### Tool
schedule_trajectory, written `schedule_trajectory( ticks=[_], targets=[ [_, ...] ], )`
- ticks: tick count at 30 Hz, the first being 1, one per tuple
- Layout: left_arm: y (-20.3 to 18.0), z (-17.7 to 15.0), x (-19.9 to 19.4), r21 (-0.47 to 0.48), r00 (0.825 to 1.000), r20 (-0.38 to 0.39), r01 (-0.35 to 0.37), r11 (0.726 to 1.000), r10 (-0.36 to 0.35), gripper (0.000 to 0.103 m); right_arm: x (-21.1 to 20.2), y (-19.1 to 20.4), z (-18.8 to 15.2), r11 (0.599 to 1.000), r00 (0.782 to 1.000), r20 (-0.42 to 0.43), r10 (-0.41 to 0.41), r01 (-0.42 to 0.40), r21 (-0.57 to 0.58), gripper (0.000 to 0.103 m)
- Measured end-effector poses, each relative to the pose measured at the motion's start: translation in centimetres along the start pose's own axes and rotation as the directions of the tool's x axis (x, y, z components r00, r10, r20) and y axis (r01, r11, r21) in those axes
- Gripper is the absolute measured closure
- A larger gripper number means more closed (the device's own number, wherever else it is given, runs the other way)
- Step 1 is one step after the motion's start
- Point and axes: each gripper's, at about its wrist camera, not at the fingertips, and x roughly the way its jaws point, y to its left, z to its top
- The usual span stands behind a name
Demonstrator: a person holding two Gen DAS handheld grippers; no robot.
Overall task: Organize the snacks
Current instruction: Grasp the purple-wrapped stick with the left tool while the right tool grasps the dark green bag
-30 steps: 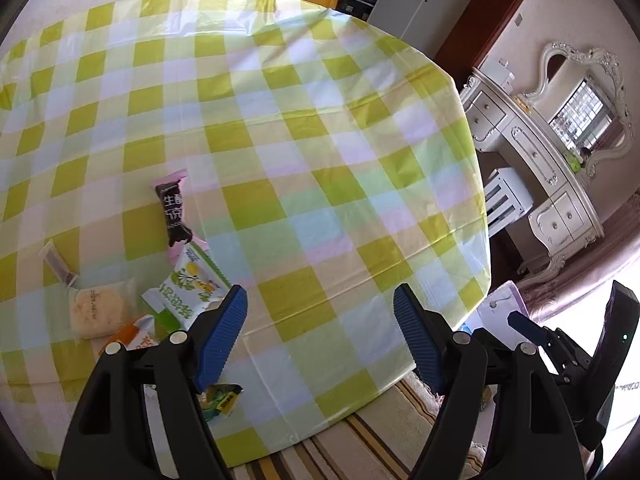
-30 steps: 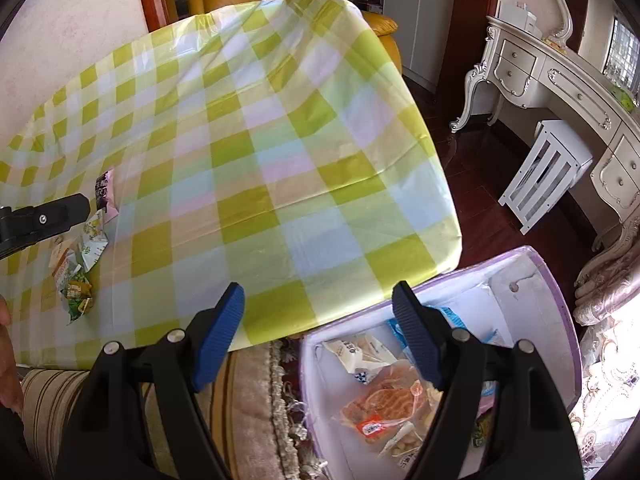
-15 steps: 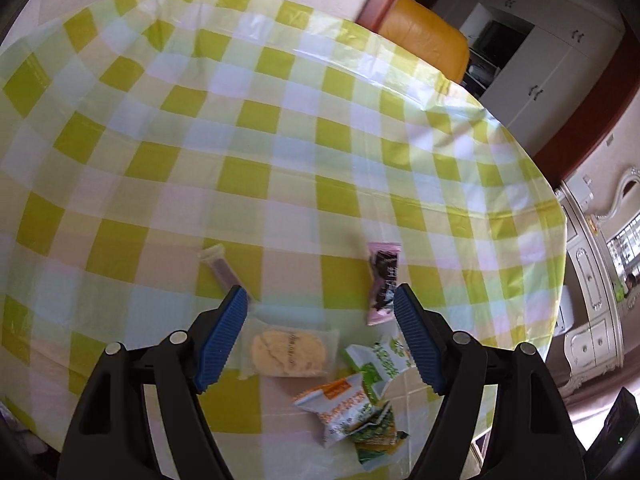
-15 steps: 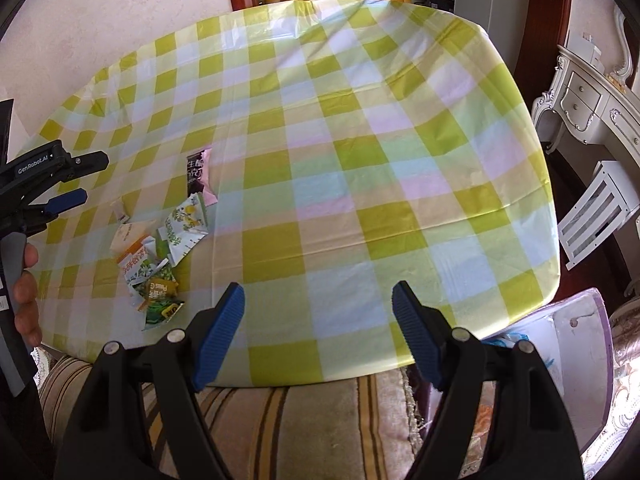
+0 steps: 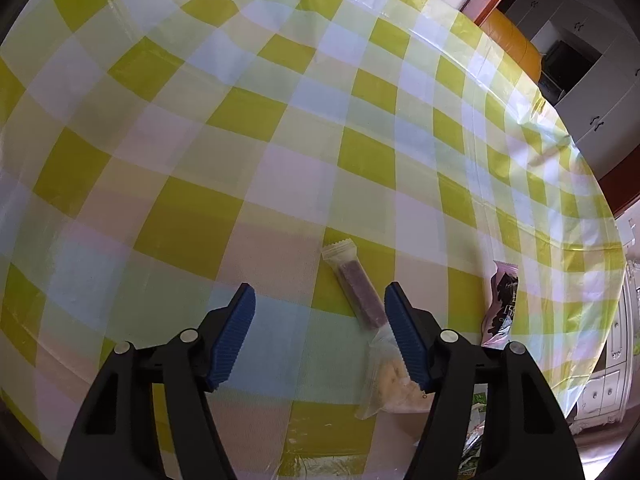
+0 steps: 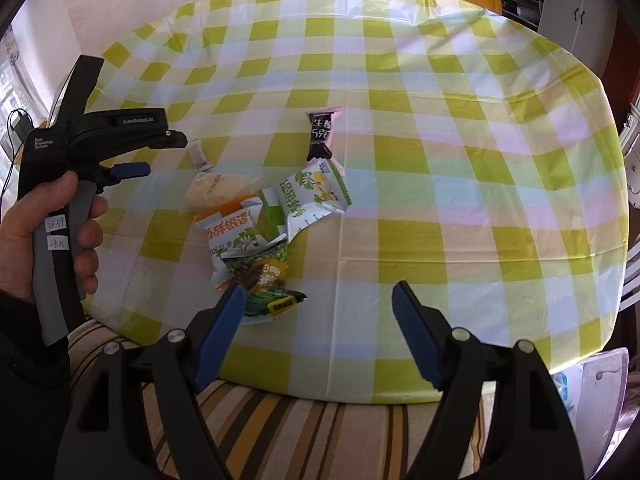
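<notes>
Mostly the checked surface shows whole in the right wrist view, but its near edge is cut by the right hand-held gripper, whose jaws stand wide apart with nothing between them. At the lower right a pale box sits below the surface edge, largely out of frame; its contents cannot be made out. The left hand-held gripper hangs over bare cloth, its jaws closing with nothing between them, and its right finger covers part of the clear pastry packet. A person's hand holds it at the left of the right wrist view.

The snacks lie in a loose heap near the left front of the surface. The orange-and-white packet overlaps the green-and-white packet, and beneath them lie smaller wrappers, perhaps two, crumpled and hard to read. The dark chocolate packet lies just beyond the heap. The slim bar in clear wrap lies just beside the pastry packet.
</notes>
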Motion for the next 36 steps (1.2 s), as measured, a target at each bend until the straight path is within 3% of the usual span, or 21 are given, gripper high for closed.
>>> schedule_trajectory(
  ticks=[10, 17, 24, 28, 36],
  targets=[
    [-3.5, -0.4, 1.8, 0.145, 0.996, -0.004, -0.089, 0.985, 0.091, 0.043, 1.8, 1.5, 0.1, 0.999, 0.999, -0.053, 0.013, -0.016, -0.048, 0.027],
    [-6.2, -1.3, 3.0, 0.298, 0.978, 0.047, -0.210, 0.931, 0.205, 0.051, 3.2, 2.2, 0.3, 0.997, 0.996, -0.089, 0.001, -0.007, -0.070, 0.027],
    [-6.9, -1.8, 2.9, 0.341, 0.982, 0.063, -0.187, 0.921, 0.176, 0.067, 4.1, 2.4, 0.5, 0.997, 0.994, -0.107, -0.023, 0.016, -0.072, 0.027],
    [-7.0, -1.9, 2.8, 0.345, 0.985, 0.061, -0.173, 0.923, 0.162, 0.088, 4.8, 2.3, 0.8, 0.998, 0.992, -0.123, -0.029, 0.022, -0.062, 0.029],
    [-6.1, -1.8, 2.5, 0.308, 0.992, 0.050, -0.125, 0.943, 0.116, 0.090, 5.6, 1.8, 0.8, 0.999, 0.987, -0.156, -0.025, 0.020, -0.036, 0.043]
  ],
)
